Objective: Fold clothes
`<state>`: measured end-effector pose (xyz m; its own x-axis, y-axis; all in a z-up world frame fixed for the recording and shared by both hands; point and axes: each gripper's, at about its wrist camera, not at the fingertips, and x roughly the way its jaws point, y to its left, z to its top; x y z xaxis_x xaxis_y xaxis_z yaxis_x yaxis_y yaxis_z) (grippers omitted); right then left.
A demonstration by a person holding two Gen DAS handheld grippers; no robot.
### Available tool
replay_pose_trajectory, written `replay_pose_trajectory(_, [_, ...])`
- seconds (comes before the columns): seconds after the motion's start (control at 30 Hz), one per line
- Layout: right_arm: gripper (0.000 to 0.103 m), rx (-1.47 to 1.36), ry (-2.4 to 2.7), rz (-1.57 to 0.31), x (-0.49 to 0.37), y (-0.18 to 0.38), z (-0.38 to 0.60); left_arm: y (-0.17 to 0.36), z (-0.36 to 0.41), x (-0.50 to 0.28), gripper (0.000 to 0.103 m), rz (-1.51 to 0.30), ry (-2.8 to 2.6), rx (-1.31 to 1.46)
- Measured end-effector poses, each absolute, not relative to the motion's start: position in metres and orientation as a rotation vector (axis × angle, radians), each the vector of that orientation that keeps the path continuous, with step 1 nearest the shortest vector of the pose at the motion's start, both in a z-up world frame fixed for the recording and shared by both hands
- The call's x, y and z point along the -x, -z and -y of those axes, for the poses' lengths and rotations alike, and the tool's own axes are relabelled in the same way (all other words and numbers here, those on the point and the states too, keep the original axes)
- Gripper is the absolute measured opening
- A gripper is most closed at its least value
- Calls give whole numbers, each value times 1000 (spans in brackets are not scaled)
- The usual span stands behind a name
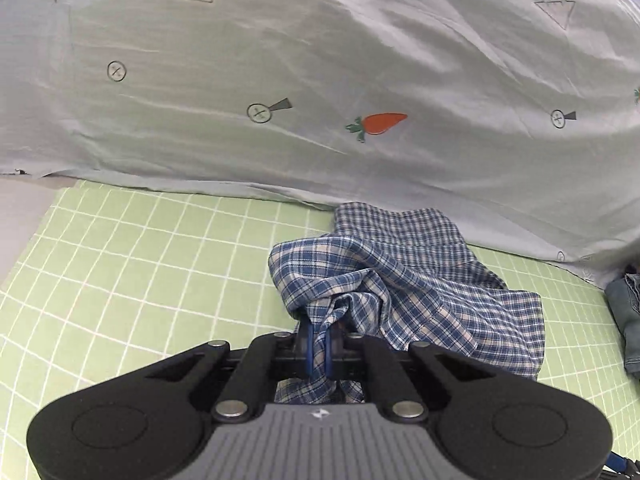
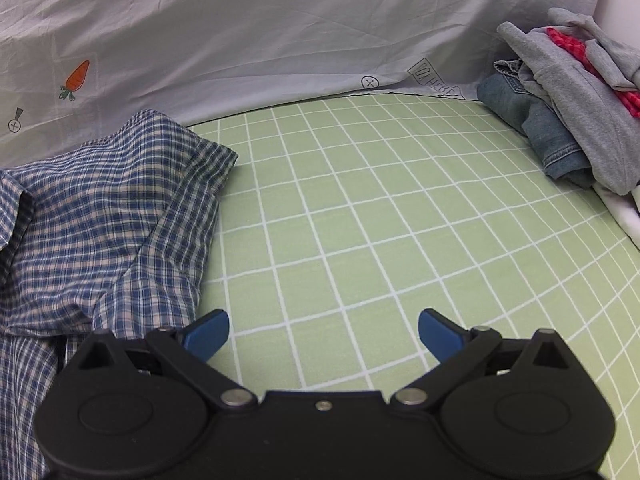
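A blue and white plaid shirt (image 1: 404, 280) lies crumpled on the green checked sheet (image 1: 140, 264). My left gripper (image 1: 318, 350) is shut on a bunched fold of that shirt, and cloth hangs down between its blue pads. In the right wrist view the same plaid shirt (image 2: 100, 216) spreads over the left side of the green sheet (image 2: 360, 208). My right gripper (image 2: 323, 330) stands open over bare sheet just right of the shirt's edge, with nothing between its blue fingers (image 2: 208, 334).
A pale grey quilt with carrot prints (image 1: 320, 60) rises behind the shirt, and shows as the quilt (image 2: 260, 24) in the right view. A pile of clothes, blue denim (image 2: 536, 128) under a grey garment (image 2: 580, 92), sits at the far right.
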<state>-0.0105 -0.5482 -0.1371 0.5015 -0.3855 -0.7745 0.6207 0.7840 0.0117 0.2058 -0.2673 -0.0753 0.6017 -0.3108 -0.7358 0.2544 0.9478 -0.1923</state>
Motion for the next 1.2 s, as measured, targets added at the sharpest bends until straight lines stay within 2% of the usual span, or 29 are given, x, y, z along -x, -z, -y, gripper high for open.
replay_pose_trajectory(0.2, [102, -283, 595, -875, 5, 141, 543, 87, 251, -218, 6, -923, 270, 126])
replay_pose_trajectory(0.47, [102, -248, 572, -901, -2, 146, 537, 55, 237, -214, 6, -884, 266, 187])
replay_pose_trajectory(0.6, [102, -237, 554, -916, -7, 148, 531, 80, 222, -230, 8, -990, 158, 210])
replay_pose_trajectory(0.63, [102, -230, 549, -917, -7, 147, 530, 84, 217, -229, 16, -1004, 146, 223])
replay_pose_trajectory(0.7, [102, -218, 543, -912, -6, 144, 526, 86, 210, -222, 22, -1007, 134, 219])
replay_pose_trajectory(0.83, [102, -210, 539, -900, -2, 137, 520, 79, 205, -198, 49, -982, 116, 169])
replay_pose_trajectory(1.07, [102, -205, 505, -859, 19, 119, 493, 75, 193, -146, 63, -996, 110, 113])
replay_pose_trajectory(1.2, [102, -209, 467, -856, 37, 115, 471, 85, 195, -105, 64, -1057, 131, 53])
